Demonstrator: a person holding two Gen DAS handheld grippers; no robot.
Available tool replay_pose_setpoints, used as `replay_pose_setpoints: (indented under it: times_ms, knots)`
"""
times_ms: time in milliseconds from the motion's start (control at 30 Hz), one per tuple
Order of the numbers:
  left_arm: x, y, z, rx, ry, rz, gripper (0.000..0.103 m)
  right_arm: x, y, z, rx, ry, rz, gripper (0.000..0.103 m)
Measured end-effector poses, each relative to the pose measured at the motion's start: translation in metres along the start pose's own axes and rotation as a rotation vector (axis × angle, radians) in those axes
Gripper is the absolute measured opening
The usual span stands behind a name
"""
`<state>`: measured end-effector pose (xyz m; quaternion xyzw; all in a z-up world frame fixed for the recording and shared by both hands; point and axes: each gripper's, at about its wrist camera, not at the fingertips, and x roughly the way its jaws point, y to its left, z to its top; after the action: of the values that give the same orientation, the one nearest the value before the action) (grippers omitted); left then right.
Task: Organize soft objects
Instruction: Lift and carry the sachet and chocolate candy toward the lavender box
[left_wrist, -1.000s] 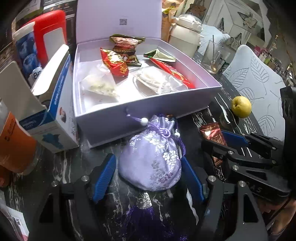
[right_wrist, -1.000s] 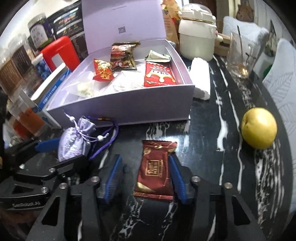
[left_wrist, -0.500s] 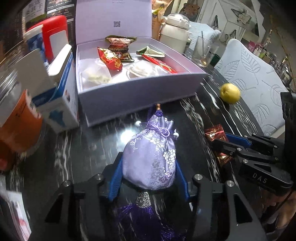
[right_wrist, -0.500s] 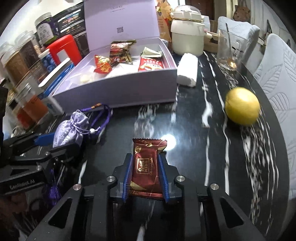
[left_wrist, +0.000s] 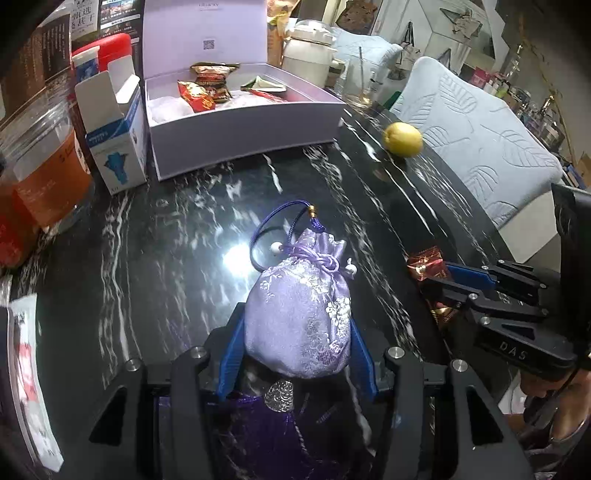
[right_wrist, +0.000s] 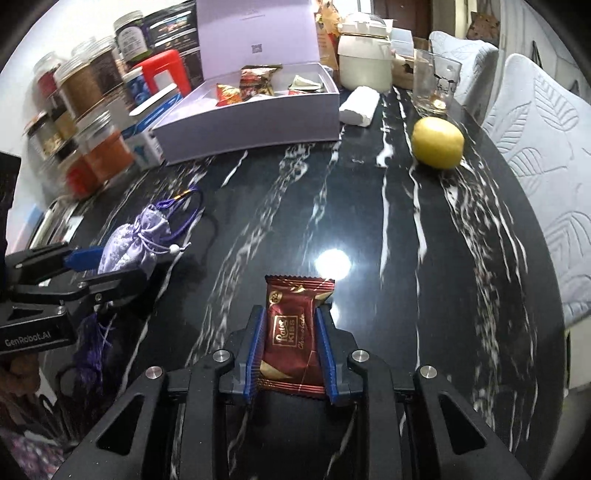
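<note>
My left gripper (left_wrist: 297, 332) is shut on a lilac brocade pouch (left_wrist: 299, 314) with a purple cord and tassel, held above the black marble table (left_wrist: 166, 240). The pouch also shows in the right wrist view (right_wrist: 133, 243). My right gripper (right_wrist: 291, 332) is shut on a dark red chocolate packet (right_wrist: 293, 332), also seen at the right of the left wrist view (left_wrist: 428, 264). The open lilac box (left_wrist: 243, 136) with several snack packets stands far ahead (right_wrist: 255, 125).
A yellow lemon (right_wrist: 437, 144) lies on the table at the right. Jars (right_wrist: 85, 110), a blue-white carton (left_wrist: 114, 140) and a red container stand left of the box. A white pot (right_wrist: 365, 55), a glass (right_wrist: 436, 81) and cushioned chairs (right_wrist: 543, 155) are behind and right.
Both grippers closed on their objects, the left on the pouch and the right on the chocolate packet, then lifted and pulled back away from the box.
</note>
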<state>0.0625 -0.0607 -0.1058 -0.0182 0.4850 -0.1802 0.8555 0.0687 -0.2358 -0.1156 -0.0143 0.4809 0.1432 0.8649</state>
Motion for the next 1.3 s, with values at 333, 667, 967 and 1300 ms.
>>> replay_pose_setpoints:
  times_ms: [333, 667, 967, 1300]
  knots:
    - [-0.014, 0.004, -0.005, -0.037, -0.03, 0.014, 0.051, -0.004, 0.001, -0.013, 0.056, -0.046, -0.113, 0.067]
    - [-0.011, 0.004, -0.013, -0.069, -0.013, 0.01, 0.051, 0.0, 0.019, -0.016, -0.004, -0.072, -0.137, 0.053]
    - [-0.012, 0.004, -0.019, -0.077, -0.018, 0.024, 0.051, -0.002, 0.023, -0.017, -0.014, -0.088, -0.138, 0.028]
    - [-0.024, 0.001, -0.026, -0.074, -0.043, 0.028, 0.051, -0.011, 0.019, -0.026, 0.034, -0.091, -0.096, 0.028]
